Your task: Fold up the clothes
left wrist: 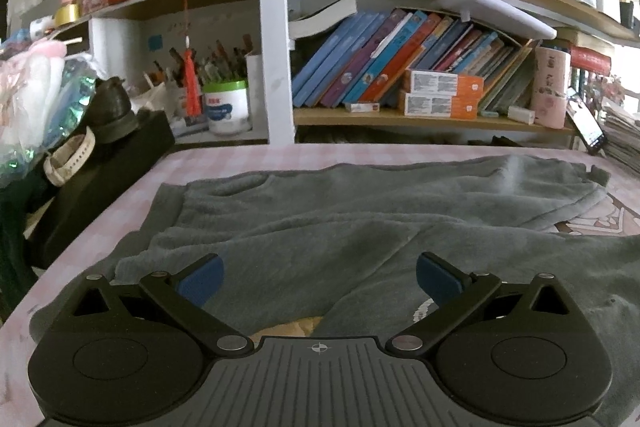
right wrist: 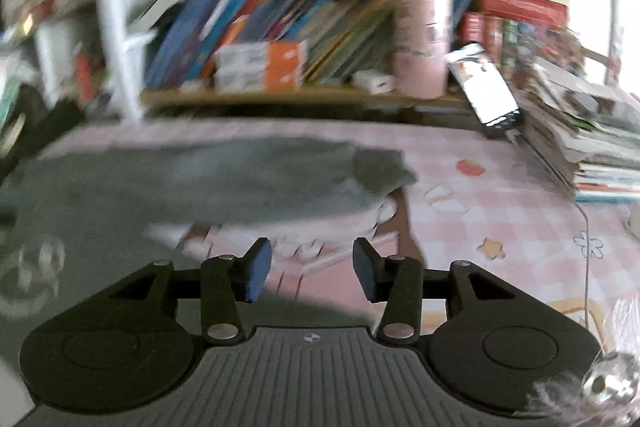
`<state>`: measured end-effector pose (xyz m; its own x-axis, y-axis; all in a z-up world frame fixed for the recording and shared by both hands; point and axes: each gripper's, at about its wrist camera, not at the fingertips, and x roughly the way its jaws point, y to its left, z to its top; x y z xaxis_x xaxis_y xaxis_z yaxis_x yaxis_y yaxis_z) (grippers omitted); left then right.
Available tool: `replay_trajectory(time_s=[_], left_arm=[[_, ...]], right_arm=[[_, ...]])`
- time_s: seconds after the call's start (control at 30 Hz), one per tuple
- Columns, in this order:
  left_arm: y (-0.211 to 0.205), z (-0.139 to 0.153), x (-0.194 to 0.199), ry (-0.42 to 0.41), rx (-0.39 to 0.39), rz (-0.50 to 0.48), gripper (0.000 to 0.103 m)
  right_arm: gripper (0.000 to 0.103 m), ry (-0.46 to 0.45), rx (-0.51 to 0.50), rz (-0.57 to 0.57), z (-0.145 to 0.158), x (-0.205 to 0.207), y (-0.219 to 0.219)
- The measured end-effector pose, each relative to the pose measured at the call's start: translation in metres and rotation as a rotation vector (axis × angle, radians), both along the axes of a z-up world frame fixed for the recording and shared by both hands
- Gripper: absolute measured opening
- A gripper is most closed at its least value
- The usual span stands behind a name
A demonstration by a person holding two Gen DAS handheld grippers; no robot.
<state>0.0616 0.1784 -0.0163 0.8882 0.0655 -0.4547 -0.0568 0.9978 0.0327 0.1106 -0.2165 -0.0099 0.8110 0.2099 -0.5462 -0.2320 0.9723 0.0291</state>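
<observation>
A grey fleece garment lies spread and rumpled across the pink checked tablecloth. My left gripper is open wide and empty, hovering low over the garment's near part. In the right wrist view, which is blurred, the same grey garment lies ahead and to the left. My right gripper is open and empty, over the pink cloth by the garment's right edge.
A bookshelf full of books stands behind the table. A black box with a watch sits at the left edge. A phone leans on a paper stack at the right. A pink cylinder stands on the shelf.
</observation>
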Motion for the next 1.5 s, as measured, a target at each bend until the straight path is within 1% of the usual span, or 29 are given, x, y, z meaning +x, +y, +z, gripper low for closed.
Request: replay_trajectory(time_s=[0.07,0.13,0.17,0.3,0.37,0.47,0.53,0.57,0.63,0.7,0.73,0.77,0.8,0.87,0.97,1.0,1.03,1.07,1.2,1.3,1.37,1.43,1.5], left_arm=[[0.001,0.0,0.001,0.004,-0.002,0.006,0.103],[0.001,0.0,0.001,0.007,-0.003,0.012,0.103],[0.002,0.0,0.001,0.009,-0.004,0.016,0.103],[0.004,0.0,0.002,0.011,-0.009,0.033,0.103],[0.005,0.0,0.001,0.006,-0.012,0.039,0.103],[0.005,0.001,-0.001,-0.008,-0.016,0.035,0.103],[0.005,0.002,-0.004,-0.026,-0.012,0.022,0.103],[0.005,0.003,-0.006,-0.04,0.004,0.019,0.103],[0.007,0.005,-0.009,-0.065,0.032,0.025,0.103],[0.017,0.007,-0.008,-0.059,0.029,0.06,0.101],[0.023,0.008,-0.008,-0.053,0.021,0.077,0.094],[0.031,0.008,-0.006,-0.037,-0.006,0.095,0.081],[0.039,0.008,-0.003,-0.02,-0.034,0.112,0.073],[0.053,0.004,0.003,0.025,-0.088,0.123,0.042],[0.074,-0.004,0.018,0.11,-0.183,0.082,0.033],[0.081,-0.005,0.022,0.119,-0.199,0.075,0.03],[0.088,-0.006,0.025,0.129,-0.213,0.071,0.023],[0.094,-0.005,0.028,0.138,-0.217,0.081,0.017],[0.112,-0.009,0.038,0.138,-0.226,0.15,0.016],[0.109,-0.01,0.041,0.13,-0.195,0.175,0.018],[0.102,-0.008,0.038,0.129,-0.156,0.182,0.019],[0.1,-0.005,0.032,0.122,-0.132,0.187,0.021],[0.094,0.001,0.019,0.088,-0.118,0.192,0.024]], right_arm=[[0.042,0.019,-0.062,0.033,-0.006,-0.007,0.007],[0.04,0.036,-0.12,0.043,-0.013,-0.011,0.01],[0.038,0.04,-0.145,0.044,-0.017,-0.011,0.01],[0.034,0.051,-0.189,0.034,-0.027,-0.004,0.002],[0.034,0.037,-0.189,0.006,-0.029,0.003,-0.005],[0.028,0.029,-0.182,-0.053,-0.03,0.011,-0.017],[0.028,0.023,-0.17,-0.071,-0.031,0.015,-0.024],[0.028,0.02,-0.16,-0.071,-0.031,0.014,-0.025],[0.033,0.008,-0.144,-0.061,-0.031,0.01,-0.026],[0.038,-0.002,-0.127,-0.044,-0.031,0.004,-0.025],[0.039,-0.003,-0.115,-0.038,-0.031,0.002,-0.025],[0.04,-0.003,-0.105,-0.034,-0.031,0.0,-0.026],[0.04,-0.004,-0.099,-0.032,-0.03,-0.002,-0.025],[0.042,-0.004,-0.09,-0.025,-0.029,-0.005,-0.025],[0.043,0.005,-0.092,-0.011,-0.031,-0.007,-0.022],[0.045,0.008,-0.093,-0.007,-0.031,-0.007,-0.021],[0.046,0.009,-0.092,-0.002,-0.032,-0.008,-0.02],[0.047,0.009,-0.091,0.003,-0.032,-0.008,-0.018],[0.049,0.012,-0.07,0.029,-0.034,-0.01,-0.013],[0.049,-0.003,-0.054,0.039,-0.032,-0.014,-0.014],[0.049,-0.014,-0.043,0.046,-0.03,-0.016,-0.014],[0.049,-0.024,-0.032,0.052,-0.029,-0.019,-0.014],[0.049,-0.034,-0.021,0.058,-0.028,-0.021,-0.014]])
